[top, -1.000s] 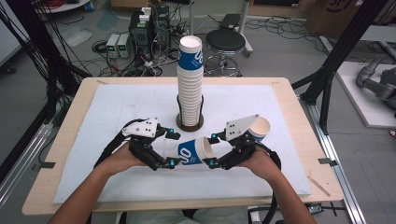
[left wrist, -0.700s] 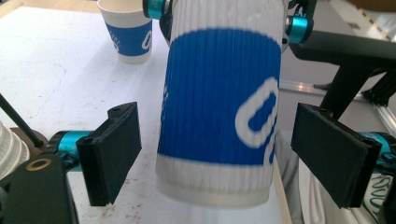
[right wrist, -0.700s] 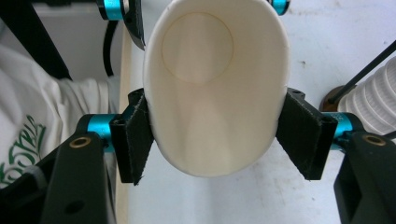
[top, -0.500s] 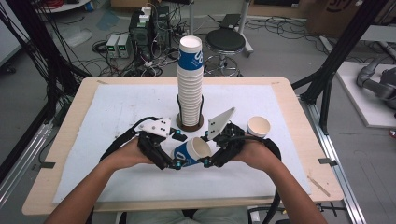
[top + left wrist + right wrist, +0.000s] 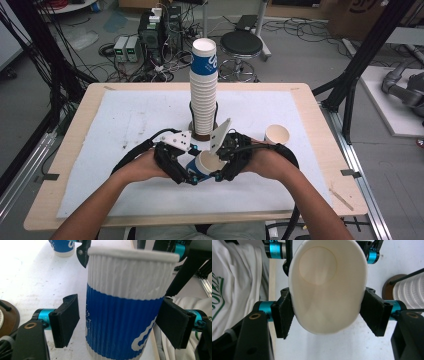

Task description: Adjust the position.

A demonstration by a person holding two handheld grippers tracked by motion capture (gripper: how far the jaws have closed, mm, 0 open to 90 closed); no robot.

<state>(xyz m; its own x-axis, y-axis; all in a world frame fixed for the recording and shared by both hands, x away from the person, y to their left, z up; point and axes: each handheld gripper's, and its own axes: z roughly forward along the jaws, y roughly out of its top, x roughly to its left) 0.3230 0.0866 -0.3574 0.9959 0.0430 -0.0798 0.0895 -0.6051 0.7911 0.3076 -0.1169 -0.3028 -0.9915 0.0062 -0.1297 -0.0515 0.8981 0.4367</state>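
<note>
A blue-and-white ribbed paper cup (image 5: 202, 165) hangs mouth up between both grippers at the table's front middle. My right gripper (image 5: 327, 315) is shut on the cup (image 5: 324, 285) near its rim, which it presses into an oval. My left gripper (image 5: 120, 320) stands open around the blue band of the cup (image 5: 122, 310), with a gap at its left pad (image 5: 66, 320). In the high view the left gripper (image 5: 186, 172) and right gripper (image 5: 220, 162) nearly touch.
A tall stack of the same cups (image 5: 204, 90) stands on a brown base just behind the grippers. One loose cup (image 5: 277, 134) stands upright to the right. A white mat (image 5: 125, 120) covers the wooden table. Cables trail from both grippers.
The grippers have come closer together. The cup has swung from lying on its side to mouth up. The right hand has moved left, away from the loose cup.
</note>
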